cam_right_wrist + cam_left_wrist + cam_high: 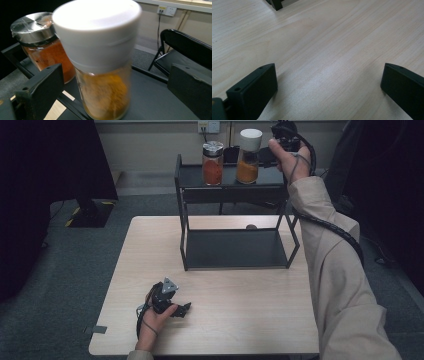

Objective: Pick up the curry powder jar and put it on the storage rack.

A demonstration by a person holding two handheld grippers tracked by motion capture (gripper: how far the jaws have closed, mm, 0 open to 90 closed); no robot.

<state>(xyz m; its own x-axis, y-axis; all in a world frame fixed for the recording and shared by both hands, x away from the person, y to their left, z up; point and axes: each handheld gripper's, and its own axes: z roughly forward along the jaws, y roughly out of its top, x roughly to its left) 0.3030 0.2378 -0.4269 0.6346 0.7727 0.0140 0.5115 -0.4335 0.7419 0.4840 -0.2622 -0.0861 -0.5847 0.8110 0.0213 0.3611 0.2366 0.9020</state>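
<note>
The white-capped jar (248,156) of yellow-orange powder stands upright on the top shelf of the black rack (186,176), its long axis straight up and down, with the steel-lidded jar (212,163) of redder powder just beside it at its nine o'clock. From where I stand, everything turns on how that white-capped jar sits against the right gripper (266,154): in the high view the claw is just off the jar's three o'clock side, level with its upper half, reached out at arm's length over the back of the table (150,270).

In the right gripper view the white-capped jar (100,60) rises between the two black jaws, nearer the left-hand one, with clear air on both sides. So the right gripper (115,87) is spread wide and has nothing in its grasp; the pads press on nothing. The jar looks set down on the shelf, bearing its own weight. I judge the next move to be a straight draw-back toward three o'clock, keeping the jaws clear of the glass so the tall, narrow jar is not nudged into its neighbour.

The left gripper (172,307) rests low on the table near the front edge, at about seven o'clock from the rack and well apart from both jars. In the left gripper view its jaws stand wide over bare wood (324,50), with nothing between them. The right hand is plainly the nearer one
</note>
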